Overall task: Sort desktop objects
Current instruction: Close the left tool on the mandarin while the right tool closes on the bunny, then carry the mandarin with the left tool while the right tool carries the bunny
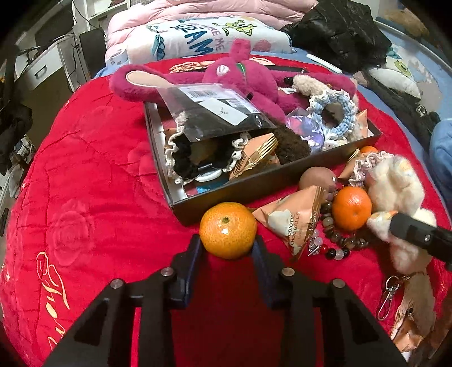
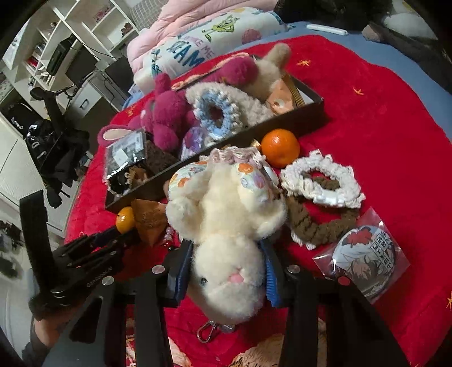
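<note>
I work over a red quilted blanket [image 1: 84, 197] spread on a bed. At the far end lie a pink duvet [image 1: 212, 8] and a printed pillow [image 1: 197, 42]. To my left stand white shelves [image 2: 70, 28] and a white desk [image 1: 42, 67].

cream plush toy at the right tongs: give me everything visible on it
The cream plush toy is a fluffy, long-pile soft animal with a pink patch and a small dark bead eye on its head, and printed floral fabric on its far part. A metal clip hangs at its near end. It lies on the red blanket, head toward the camera. The right tongs are shut on its head, blue pads pressing both sides. It lies beside the black tray.
</note>
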The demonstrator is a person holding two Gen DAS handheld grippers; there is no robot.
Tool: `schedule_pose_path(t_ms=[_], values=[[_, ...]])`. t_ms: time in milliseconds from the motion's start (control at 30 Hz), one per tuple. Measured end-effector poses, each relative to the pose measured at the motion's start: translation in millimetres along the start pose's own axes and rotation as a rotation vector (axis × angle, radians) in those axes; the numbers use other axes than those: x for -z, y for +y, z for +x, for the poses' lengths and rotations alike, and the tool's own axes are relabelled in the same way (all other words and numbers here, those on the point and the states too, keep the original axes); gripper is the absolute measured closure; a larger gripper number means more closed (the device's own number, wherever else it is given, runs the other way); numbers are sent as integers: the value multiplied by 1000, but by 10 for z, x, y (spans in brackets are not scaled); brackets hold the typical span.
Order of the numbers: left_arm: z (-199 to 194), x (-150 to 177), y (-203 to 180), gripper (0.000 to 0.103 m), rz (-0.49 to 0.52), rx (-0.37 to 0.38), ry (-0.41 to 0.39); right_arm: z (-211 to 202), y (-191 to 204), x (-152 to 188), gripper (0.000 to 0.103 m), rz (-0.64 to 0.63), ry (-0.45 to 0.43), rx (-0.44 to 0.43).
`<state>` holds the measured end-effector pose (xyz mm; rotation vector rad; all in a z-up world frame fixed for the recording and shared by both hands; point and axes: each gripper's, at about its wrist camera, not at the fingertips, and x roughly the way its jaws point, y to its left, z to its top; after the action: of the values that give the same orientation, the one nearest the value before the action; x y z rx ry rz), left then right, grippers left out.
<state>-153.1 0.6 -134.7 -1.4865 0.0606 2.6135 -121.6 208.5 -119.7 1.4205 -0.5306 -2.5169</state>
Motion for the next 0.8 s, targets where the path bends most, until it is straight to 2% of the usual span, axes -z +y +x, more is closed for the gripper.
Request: schedule_pose_path(t_ms=[267,467,500,567,600,800], values=[[-251,-65,4,67,-3,-4,-50,-236,99,-100,62,-25,-69,-19],[-613,-134,-184,67,-6,-14,-163,-348,81,-124,62,-16,-98,-40],[-669,-171,-107,67,-7,-21,-185,-362,95,-128,62,-26,-101,-41],[-838,-164,-163,67,3,-25,-263,-456,176,-141,62,-84,-141,-24],[-915,-28,-159,67,14,-19,-271,-527,219,-157,62,-101,-170,-22],[-1064,-11,-216,67,0,-23,-303,-853,363,-211,62,-139,-261,-45]])
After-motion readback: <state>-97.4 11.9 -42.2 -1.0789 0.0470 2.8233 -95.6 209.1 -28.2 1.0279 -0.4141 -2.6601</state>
